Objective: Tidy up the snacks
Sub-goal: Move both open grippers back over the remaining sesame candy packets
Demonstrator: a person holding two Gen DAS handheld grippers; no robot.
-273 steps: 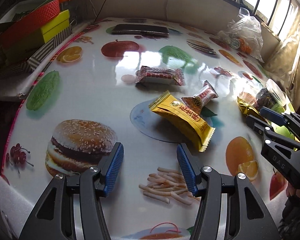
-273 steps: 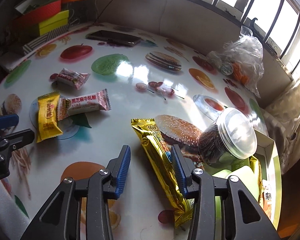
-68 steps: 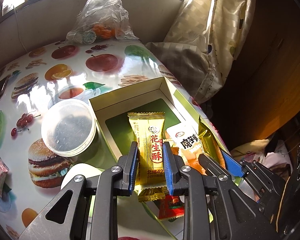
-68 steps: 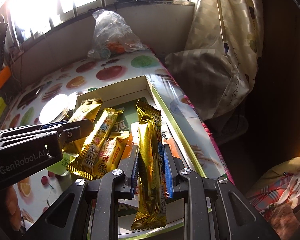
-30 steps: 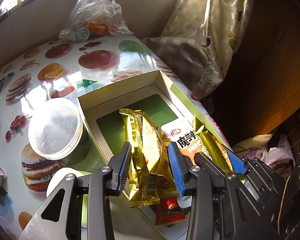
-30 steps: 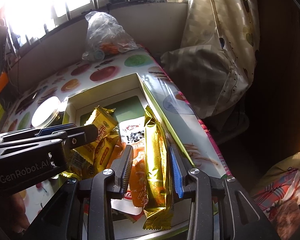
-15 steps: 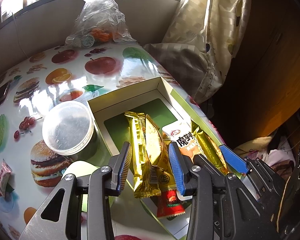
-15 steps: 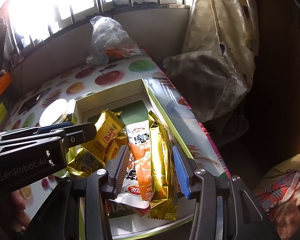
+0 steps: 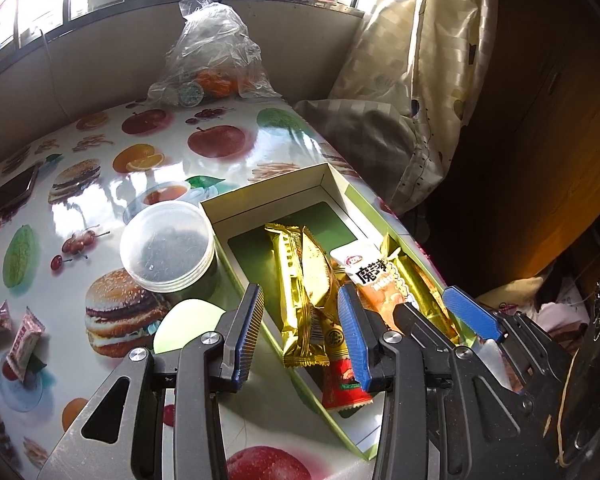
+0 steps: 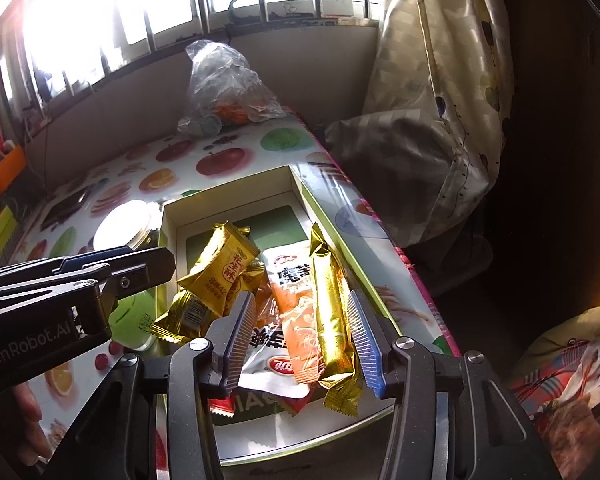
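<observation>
Snacks (image 10: 300,296) overlap in the box (image 9: 332,184), hiding labels; both tools empty, right one's jaws opening.

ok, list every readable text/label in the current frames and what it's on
"GenRobot.AI": on the side of the left gripper, right wrist view.
"花生酥": red characters on the yellow snack pack in the box.
"北纬42": below that on the same pack; the rest is too small.
"魔芋爽": on the white-and-orange pouch; its red logo is too blurred.
Print on the red packet and the two small candies: unreadable.
</observation>
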